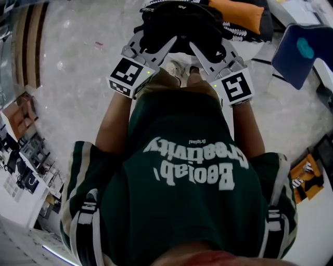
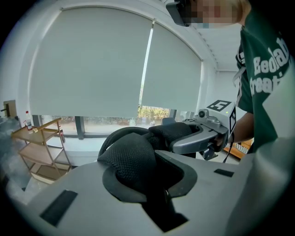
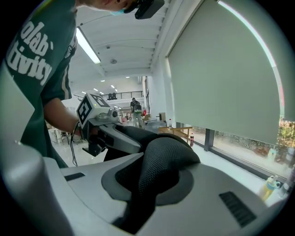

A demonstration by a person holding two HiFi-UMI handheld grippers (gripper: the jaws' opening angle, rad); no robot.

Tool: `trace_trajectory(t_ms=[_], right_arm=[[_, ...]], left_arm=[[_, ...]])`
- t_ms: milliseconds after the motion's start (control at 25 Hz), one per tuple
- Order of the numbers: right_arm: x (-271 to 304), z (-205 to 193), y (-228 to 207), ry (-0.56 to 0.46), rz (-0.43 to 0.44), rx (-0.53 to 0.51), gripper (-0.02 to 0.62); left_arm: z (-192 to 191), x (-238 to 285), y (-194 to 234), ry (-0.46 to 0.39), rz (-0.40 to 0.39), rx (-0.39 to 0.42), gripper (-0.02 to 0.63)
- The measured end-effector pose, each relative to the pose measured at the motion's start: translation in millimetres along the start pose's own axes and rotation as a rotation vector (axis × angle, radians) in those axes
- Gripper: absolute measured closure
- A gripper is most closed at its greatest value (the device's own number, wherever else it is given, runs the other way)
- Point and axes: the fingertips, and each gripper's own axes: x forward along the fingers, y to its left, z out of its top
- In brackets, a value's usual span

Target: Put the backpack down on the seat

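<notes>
The black backpack [image 1: 179,23] hangs in front of me at the top centre of the head view, above the pale floor. My left gripper [image 1: 165,45] is shut on one black mesh shoulder strap [image 2: 131,159], which bulges up between its grey jaws. My right gripper [image 1: 200,51] is shut on the other mesh strap [image 3: 163,163] in the same way. Each gripper view shows the other gripper close by, the right gripper [image 2: 198,136] and the left gripper [image 3: 115,133], with the bag's dark bulk between them. The fingertips are buried in the straps. A dark blue chair [image 1: 299,52] stands to the right.
An orange cushion [image 1: 237,14] lies just beyond the backpack. Printed sheets [image 1: 21,156] lie at the left edge and an orange-and-black item [image 1: 307,179] on the floor at the right. A wooden shelf rack [image 2: 41,147] stands under the blinded windows.
</notes>
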Motion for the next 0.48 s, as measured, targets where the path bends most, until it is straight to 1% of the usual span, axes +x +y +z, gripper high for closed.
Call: trace_trajectory(t_ms=[80, 160, 320, 480], right_arm=[[13.0, -7.8, -8.1, 0.042, 0.003, -0.012, 0.522], [25.4, -13.5, -15.9, 0.067, -0.013, -0.009, 0.522], [50.5, -19.7, -32.8, 0.088, -0.092, 0.080, 0.522], [89.2, -28.9, -58.8, 0.101, -0.165, 0.103, 0.522]], left_arm=[[-5.0, 7.3, 15.8, 0.013, -0.009, -0.004, 0.518], [-7.9, 15.2, 31.6, 0.023, -0.025, -0.001, 0.518], [-10.4, 33.0, 62.3, 0.054, -0.092, 0.009, 0.518], [-19.2, 55.9, 103.1, 0.078, -0.179, 0.030, 0.518]])
